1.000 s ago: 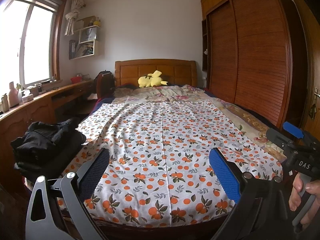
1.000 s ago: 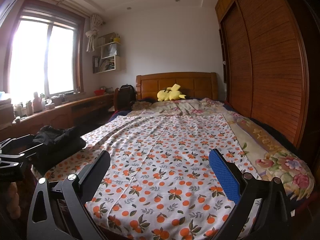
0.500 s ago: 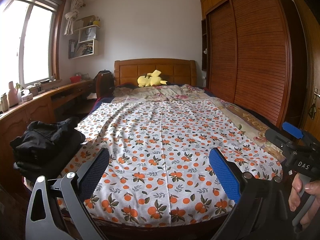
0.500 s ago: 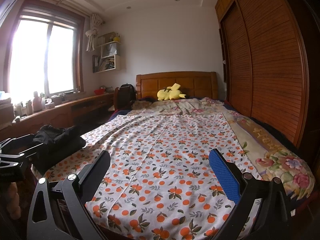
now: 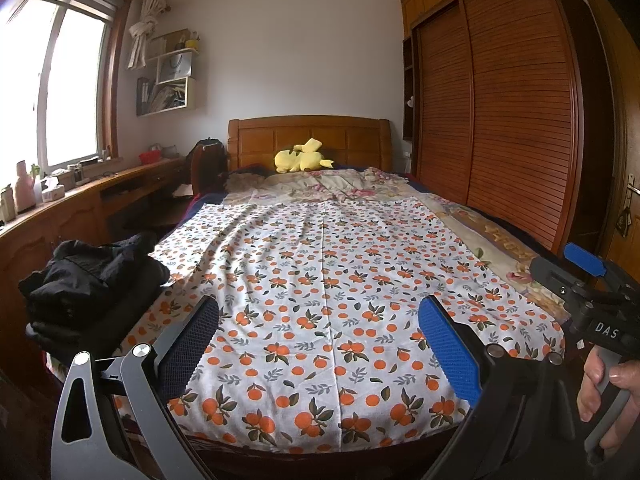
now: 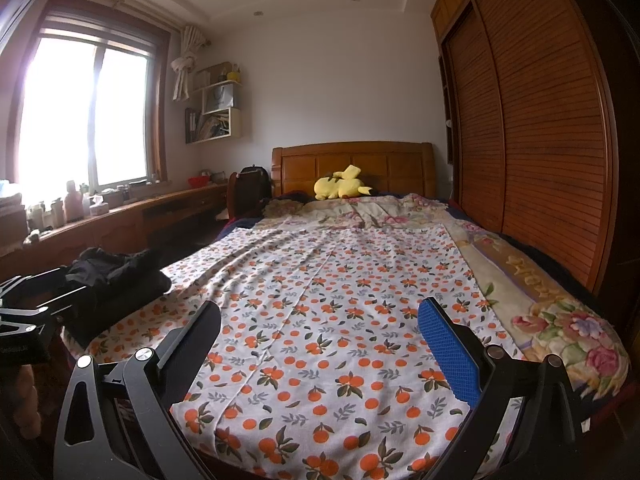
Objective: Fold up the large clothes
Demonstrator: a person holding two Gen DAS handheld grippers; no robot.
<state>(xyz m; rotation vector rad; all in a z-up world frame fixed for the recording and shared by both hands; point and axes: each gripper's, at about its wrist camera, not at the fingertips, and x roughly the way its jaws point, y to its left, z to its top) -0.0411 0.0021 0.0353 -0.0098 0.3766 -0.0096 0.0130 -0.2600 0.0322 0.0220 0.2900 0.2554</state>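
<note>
An orange-print sheet (image 5: pixel 328 280) lies spread flat over the bed (image 5: pixel 308 140), white cloth dotted with oranges and leaves, a lengthwise crease running down its middle and light wrinkles on its left half; its near edge hangs at the foot of the bed, right before both grippers. The left gripper (image 5: pixel 320 344) hovers above that near edge with its fingers (image 5: pixel 448 356) spread wide and nothing between them, one pad blue, the other dark mesh. The right gripper (image 6: pixel 320 344) is held the same way over the right portion of the near edge, fingers (image 6: pixel 448 356) wide apart and holding nothing. In the left wrist view the right gripper's body shows at the far right, gripped by the person's right hand (image 5: pixel 612 392). Under the sheet a floral quilt (image 6: pixel 560 312) shows along the right side of the bed and bunches up near the headboard, where a yellow plush toy (image 5: pixel 302 157) rests. A pile of black clothes (image 5: pixel 92 280) sits at the bed's left side, touching the sheet's left edge. A wooden table (image 5: pixel 80 200) runs under the window (image 6: pixel 84 116) on the left, carrying bottles and a tissue box; a slatted wooden wardrobe (image 5: pixel 512 112) fills the right wall
</note>
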